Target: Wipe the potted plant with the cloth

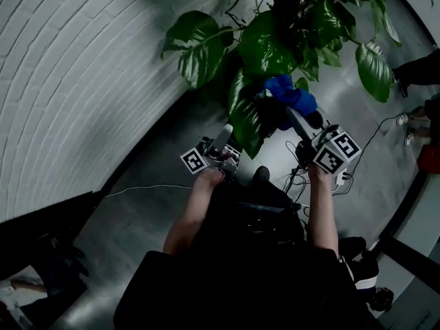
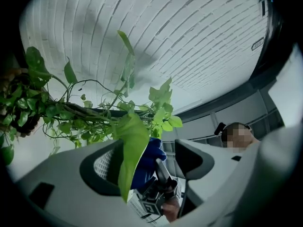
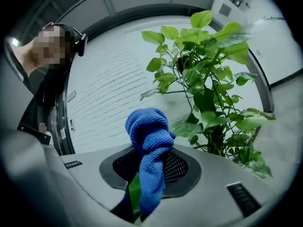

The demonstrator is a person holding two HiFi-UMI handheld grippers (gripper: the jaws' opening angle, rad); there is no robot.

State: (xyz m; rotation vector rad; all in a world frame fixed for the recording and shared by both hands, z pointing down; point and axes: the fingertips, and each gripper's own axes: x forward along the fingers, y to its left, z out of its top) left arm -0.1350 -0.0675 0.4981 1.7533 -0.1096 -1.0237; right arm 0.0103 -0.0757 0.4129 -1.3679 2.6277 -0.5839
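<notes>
The potted plant (image 1: 275,33) fills the top of the head view with big dark green leaves. My right gripper (image 1: 297,121) is shut on a bunched blue cloth (image 1: 289,95), which it holds against a hanging leaf (image 1: 246,119). In the right gripper view the cloth (image 3: 150,141) sticks out from the closed jaws, with a sliver of green leaf (image 3: 135,195) beside it. My left gripper (image 1: 223,137) is open on the other side of that leaf. In the left gripper view the leaf (image 2: 129,145) hangs between the parted jaws, close to the left-hand pad (image 2: 100,167), and the cloth (image 2: 150,157) shows behind it.
A white brick wall (image 1: 75,81) curves along the left. Cables and a power strip (image 1: 342,177) lie on the grey floor by my feet. Someone's shoes (image 1: 405,121) stand at the right edge. Dark furniture (image 1: 41,232) sits at lower left.
</notes>
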